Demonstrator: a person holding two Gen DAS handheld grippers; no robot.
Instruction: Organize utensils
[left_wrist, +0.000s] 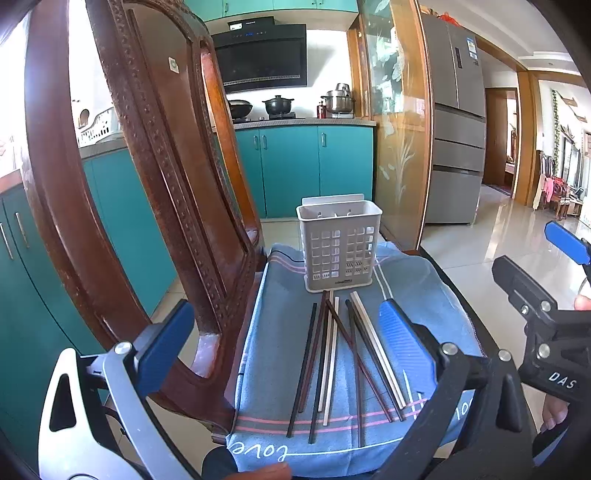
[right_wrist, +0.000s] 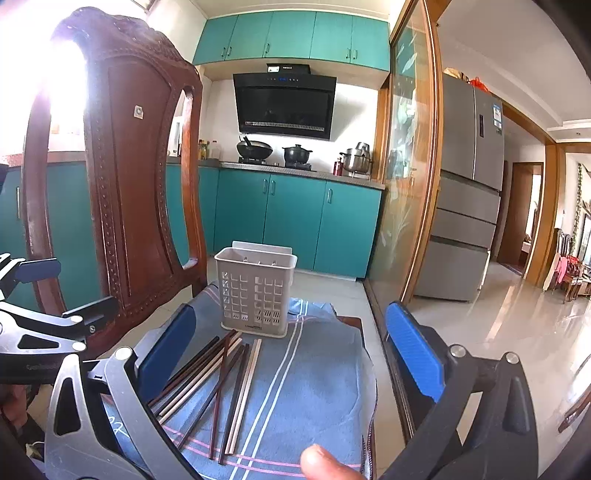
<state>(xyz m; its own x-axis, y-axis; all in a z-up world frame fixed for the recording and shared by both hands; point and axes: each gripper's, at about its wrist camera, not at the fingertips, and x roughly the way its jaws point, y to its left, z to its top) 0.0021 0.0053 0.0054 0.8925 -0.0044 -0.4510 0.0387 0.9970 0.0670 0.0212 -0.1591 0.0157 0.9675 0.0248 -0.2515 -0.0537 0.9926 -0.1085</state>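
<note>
Both pairs of jaws stood spread as wide as they go, with nothing pinched in either. Seen from its own camera, the left gripper (left_wrist: 280, 343) hung over the near end of the chopsticks (left_wrist: 334, 354), its blue pads flanking the whole bundle without touching it. The right gripper (right_wrist: 291, 354) hovered a little to the side, so that in its view the sticks lay at about seven o'clock from the gap, partly hidden behind its left pad.

Judged from how things lay, the sorting had not begun: every stick in view was loose on the blue towel (left_wrist: 424, 280) spread over the chair seat, fanned and crossing one another, with their far tips pointing toward the holder (left_wrist: 338, 247). All of the work was left.

By my count there were about nine chopsticks: roughly three black, three reddish-brown and three cream-white, though the overlaps made the exact split uncertain. Just beyond them, at twelve o'clock, stood one pale slotted holder, upright on the towel; no stick showed above its rim or through its holes, so it looked empty. At about ten o'clock from the holder rose one carved wooden chair back (left_wrist: 159, 192). Farther off were the teal kitchen cabinets (left_wrist: 306, 166), and at two o'clock one grey refrigerator (left_wrist: 458, 122).
</note>
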